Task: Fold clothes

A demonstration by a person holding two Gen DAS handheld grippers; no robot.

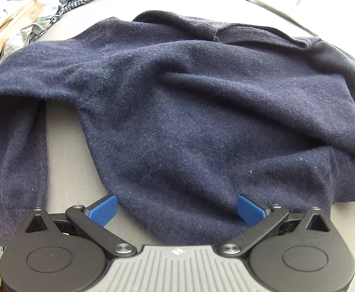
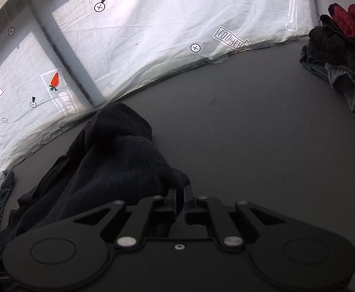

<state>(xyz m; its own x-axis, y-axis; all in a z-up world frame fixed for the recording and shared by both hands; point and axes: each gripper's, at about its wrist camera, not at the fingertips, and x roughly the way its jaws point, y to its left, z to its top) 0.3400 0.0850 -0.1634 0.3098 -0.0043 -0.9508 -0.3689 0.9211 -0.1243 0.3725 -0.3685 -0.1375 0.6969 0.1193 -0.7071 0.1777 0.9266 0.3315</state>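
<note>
Left wrist view: my left gripper (image 1: 177, 209) gapes wide over the navy sweater (image 1: 177, 102), spread on the pale worktop (image 1: 65, 160). Right gripper (image 2: 180, 200) is pinched on a sweater fold (image 2: 109, 160). I note clothes piles far left (image 1: 19, 19) and right (image 2: 343, 56).

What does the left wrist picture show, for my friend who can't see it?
A dark navy sweater lies spread on a pale surface, with the left tongs open over its near edge. A heap of other clothes sits at far left.
</note>
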